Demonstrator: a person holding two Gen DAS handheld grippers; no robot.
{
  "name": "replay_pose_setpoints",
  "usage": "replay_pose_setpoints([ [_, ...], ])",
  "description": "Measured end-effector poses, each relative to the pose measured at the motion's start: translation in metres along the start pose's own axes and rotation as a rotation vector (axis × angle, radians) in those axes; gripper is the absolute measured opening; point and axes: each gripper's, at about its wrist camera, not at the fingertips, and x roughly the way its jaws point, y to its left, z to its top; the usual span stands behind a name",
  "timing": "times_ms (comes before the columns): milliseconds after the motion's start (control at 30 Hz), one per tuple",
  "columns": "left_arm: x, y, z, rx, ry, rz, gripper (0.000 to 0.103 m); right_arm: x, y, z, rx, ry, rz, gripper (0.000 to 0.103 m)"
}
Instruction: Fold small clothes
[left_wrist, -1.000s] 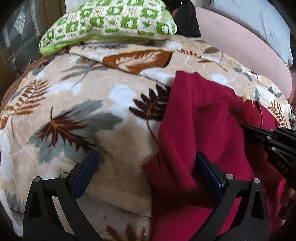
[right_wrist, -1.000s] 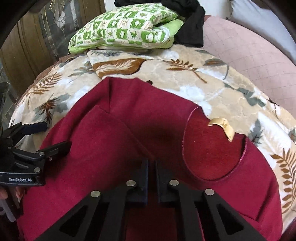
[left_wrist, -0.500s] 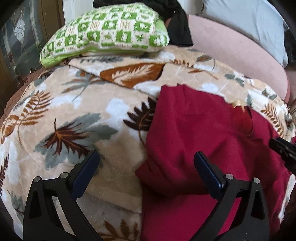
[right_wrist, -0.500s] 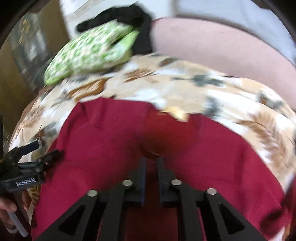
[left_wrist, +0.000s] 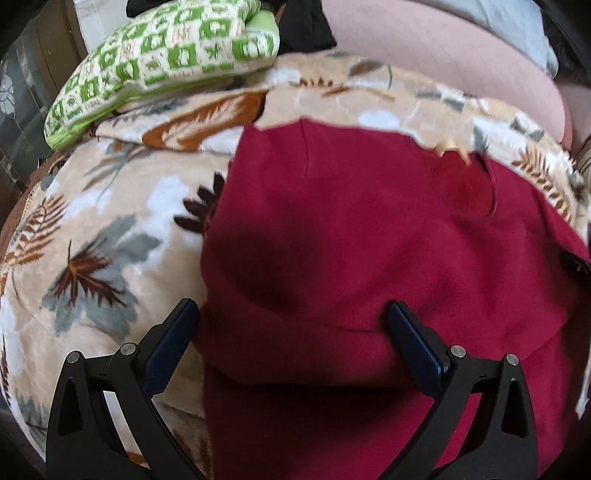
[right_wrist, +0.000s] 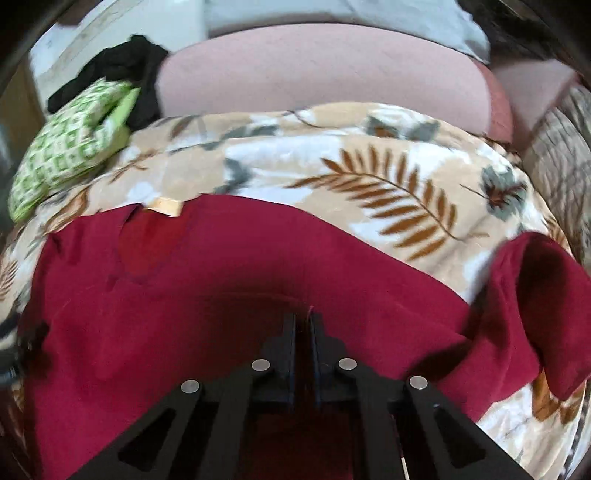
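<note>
A dark red top lies on a leaf-print blanket, its neckline and gold label toward the far side. Its left sleeve is folded in over the body. My left gripper is open, its fingers straddling the folded edge of the cloth. My right gripper is shut on the red top near its middle. The right sleeve lies spread out to the right. The tip of the right gripper shows at the right edge of the left wrist view.
A green and white patterned pillow lies at the far left of the blanket, with black clothing behind it. A pink cushion runs along the back. A dark cabinet stands at the left.
The left gripper has moved right and closer over the folded edge of the red top. The right gripper has swung to the right, bringing the right sleeve into view, still shut on the cloth.
</note>
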Motion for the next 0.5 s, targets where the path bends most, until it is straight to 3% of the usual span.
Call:
replay_pose_setpoints([
  [133,-0.007,0.001,0.000,0.008,-0.003,-0.007,0.102,-0.010,-0.006,0.001,0.027,-0.017,0.053,0.006],
  [233,-0.020,0.006,0.002,0.001,-0.032,-0.014,0.102,-0.034,-0.035,-0.001,0.110,-0.054,0.074,0.008],
  [267,-0.024,0.008,0.002,-0.002,-0.044,-0.013,0.102,-0.045,-0.049,-0.002,0.141,-0.080,0.046,0.013],
  [333,-0.031,0.011,0.004,-0.018,-0.061,-0.017,0.102,-0.060,-0.073,-0.003,0.188,-0.121,-0.020,0.037],
  [367,-0.033,0.012,0.005,-0.030,-0.063,-0.026,0.102,-0.066,-0.087,-0.002,0.223,-0.146,-0.066,0.057],
  [400,-0.034,0.012,0.005,-0.038,-0.062,-0.034,0.102,-0.070,-0.100,0.001,0.254,-0.156,-0.099,0.067],
  [500,-0.037,0.008,0.006,-0.045,-0.061,-0.055,0.102,-0.061,-0.128,0.014,0.326,-0.107,-0.134,0.068],
])
